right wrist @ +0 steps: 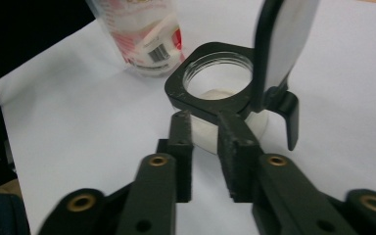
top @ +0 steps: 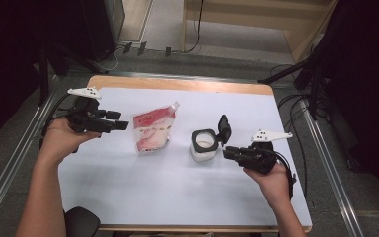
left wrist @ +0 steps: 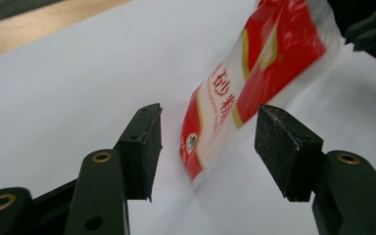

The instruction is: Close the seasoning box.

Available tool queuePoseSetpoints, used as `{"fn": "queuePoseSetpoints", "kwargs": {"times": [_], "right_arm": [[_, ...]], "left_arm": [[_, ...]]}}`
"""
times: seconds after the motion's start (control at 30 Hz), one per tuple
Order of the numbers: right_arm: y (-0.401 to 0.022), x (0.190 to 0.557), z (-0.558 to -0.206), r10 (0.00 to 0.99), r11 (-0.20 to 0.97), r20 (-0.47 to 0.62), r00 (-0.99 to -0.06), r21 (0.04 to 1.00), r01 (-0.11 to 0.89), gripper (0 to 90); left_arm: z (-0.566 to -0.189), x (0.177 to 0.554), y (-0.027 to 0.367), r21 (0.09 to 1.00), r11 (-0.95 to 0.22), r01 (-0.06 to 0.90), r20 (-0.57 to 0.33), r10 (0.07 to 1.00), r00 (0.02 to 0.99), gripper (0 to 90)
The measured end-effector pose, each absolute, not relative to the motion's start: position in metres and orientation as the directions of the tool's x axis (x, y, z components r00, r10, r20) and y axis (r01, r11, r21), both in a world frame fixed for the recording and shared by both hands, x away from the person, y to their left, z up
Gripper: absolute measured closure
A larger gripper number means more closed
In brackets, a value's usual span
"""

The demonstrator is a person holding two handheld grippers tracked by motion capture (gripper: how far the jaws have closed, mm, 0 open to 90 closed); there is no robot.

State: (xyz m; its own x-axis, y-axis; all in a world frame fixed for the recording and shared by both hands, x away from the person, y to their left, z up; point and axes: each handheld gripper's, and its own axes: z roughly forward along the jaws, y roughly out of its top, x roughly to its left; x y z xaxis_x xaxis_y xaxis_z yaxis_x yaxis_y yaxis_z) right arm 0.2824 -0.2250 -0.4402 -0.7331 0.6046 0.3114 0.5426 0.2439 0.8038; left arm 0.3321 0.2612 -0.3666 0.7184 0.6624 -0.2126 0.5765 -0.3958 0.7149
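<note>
Lying flat on the white sheet that covers the bench (top: 177,197), a red and white pouch (top: 152,129) points its clear spout corner toward the far edge. Just to its right, a little apart, stands a small jar (top: 203,145) with a black square collar; its black lid (top: 224,129) is flipped up on a hinge, and white powder is visible inside.

The left tongs (top: 121,125) are held level, just beside the left edge of the pouch, not touching it. In the left gripper view their two pads (left wrist: 286,152) stand well apart, with the lower corner of the pouch seen between and beyond them on the sheet.

The right tongs (top: 225,153) come from the right side and reach the jar close under the hinge. In the right gripper view their jaws are almost together with a narrow gap, and the tips sit against the collar; whether they really pinch it I cannot tell.
</note>
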Motion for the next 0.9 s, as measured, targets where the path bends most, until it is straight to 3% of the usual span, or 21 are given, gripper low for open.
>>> {"fn": "queuePoseSetpoints", "kwargs": {"times": [0.2,0.9], "right_arm": [[-0.233,0.292,-0.443,0.636,0.204,0.342,-0.691,0.790,0.579,89.7],[-0.236,0.334,-0.426,0.688,0.145,0.358,-0.631,0.784,0.603,90.0]], "left_arm": [[-0.375,0.334,0.266,0.733,-0.347,0.585,-0.217,0.695,0.685,43.8],[-0.396,0.342,0.261,0.726,-0.348,0.593,-0.220,0.699,0.681,41.8]]}}
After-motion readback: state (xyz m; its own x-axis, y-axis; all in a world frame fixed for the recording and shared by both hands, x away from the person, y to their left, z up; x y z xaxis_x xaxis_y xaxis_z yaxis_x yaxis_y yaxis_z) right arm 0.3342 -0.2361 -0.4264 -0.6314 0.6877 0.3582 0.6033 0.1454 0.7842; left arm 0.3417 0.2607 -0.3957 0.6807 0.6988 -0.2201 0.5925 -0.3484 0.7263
